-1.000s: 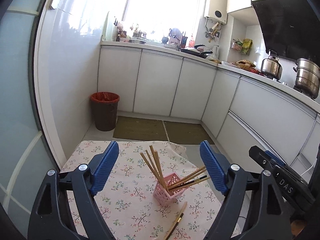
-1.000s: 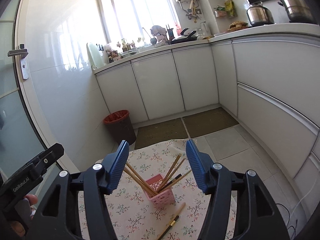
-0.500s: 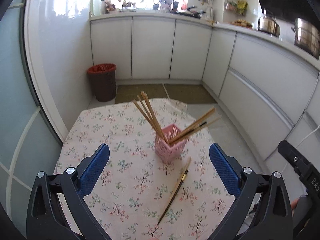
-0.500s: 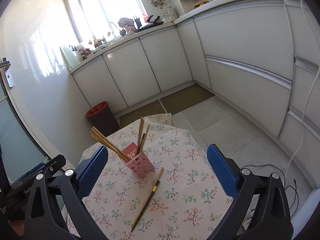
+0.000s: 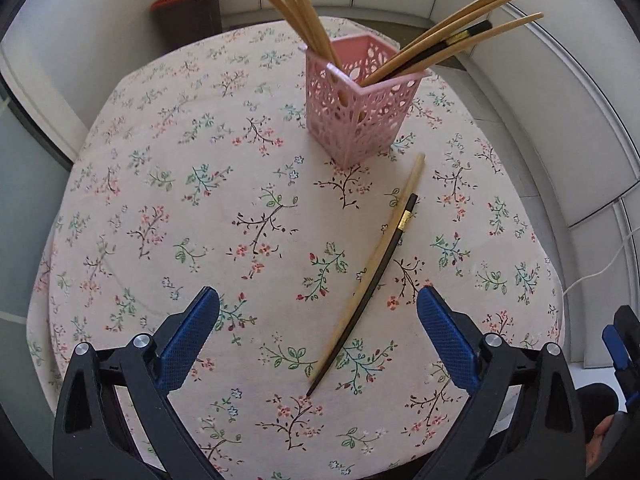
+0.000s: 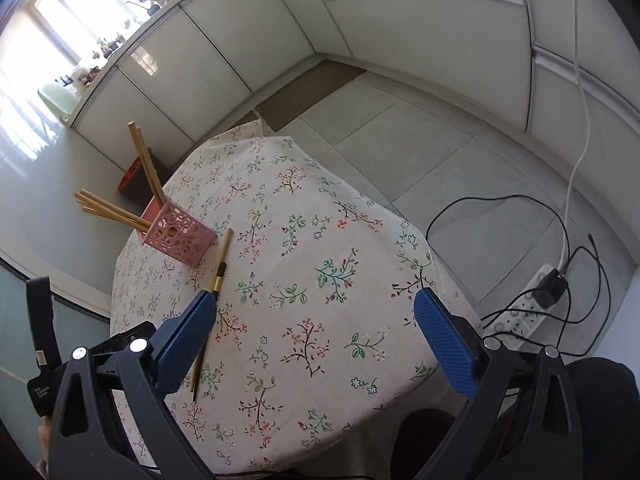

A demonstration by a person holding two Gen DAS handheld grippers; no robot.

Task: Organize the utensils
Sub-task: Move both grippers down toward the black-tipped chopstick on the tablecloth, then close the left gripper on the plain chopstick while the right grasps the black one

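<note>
left tongs (image 5: 318,336): I have them spread wide, jaws just finished opening. Nothing gripped. The two loose chopsticks lie on the cloth between the blue pads (image 5: 188,346), touching neither.
right tongs (image 6: 316,332): also at full spread, just finished opening, empty. Left pad (image 6: 184,344) sits in front of the loose pair in view; I can't tell whether it touches.
loose pair: bamboo chopstick (image 5: 384,240) and black chopstick (image 5: 368,292) with a gold band, side by side on the counter (image 5: 160,208), just near of the pink holder, tips pointing toward me.
pink holder (image 5: 356,108): upright at the far side of the counter, perforated walls. One bunch of bamboo sticks leans left, another bunch with one black stick leans right.
left view only: the black stick inside the holder, the pointed tip of the loose black chopstick, the red-rimmed bin (image 5: 188,16) on the floor beyond the counter.
right view only: the counter's right edge with the cloth hanging over it, tiled floor, power strip (image 6: 528,312) with black and white cables, white cabinets, sunlit window at far left, part of the left tool low at left.
</note>
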